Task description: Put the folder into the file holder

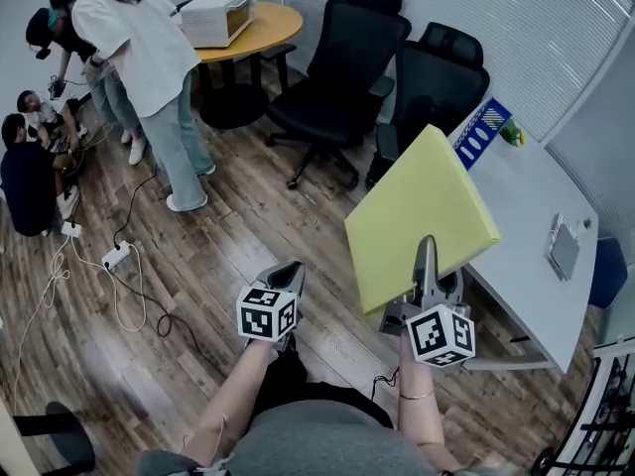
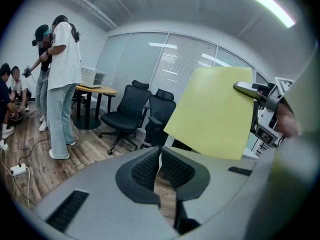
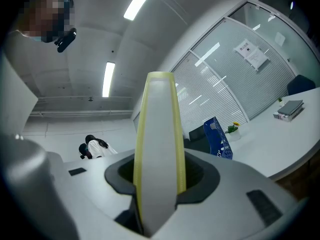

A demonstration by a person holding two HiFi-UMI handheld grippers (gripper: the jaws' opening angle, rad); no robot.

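A yellow-green folder [image 1: 422, 216] hangs in the air, tilted, above the wooden floor beside the white desk [image 1: 536, 216]. My right gripper [image 1: 427, 266] is shut on its lower edge. In the right gripper view the folder [image 3: 159, 134] stands edge-on between the jaws of that gripper [image 3: 159, 184]. The blue file holder [image 1: 483, 130] stands at the far end of the desk, and it shows again in the right gripper view, file holder [image 3: 218, 136]. My left gripper [image 1: 283, 278] hovers lower left of the folder, shut with nothing in it [image 2: 159, 165]. From there the folder [image 2: 212, 114] appears to its right.
Two black office chairs [image 1: 342, 77] stand between me and the desk. A round wooden table [image 1: 248, 28] carries a white box. One person stands [image 1: 149, 67] and others sit on the floor at the far left. Cables and a power strip [image 1: 117, 258] lie on the floor.
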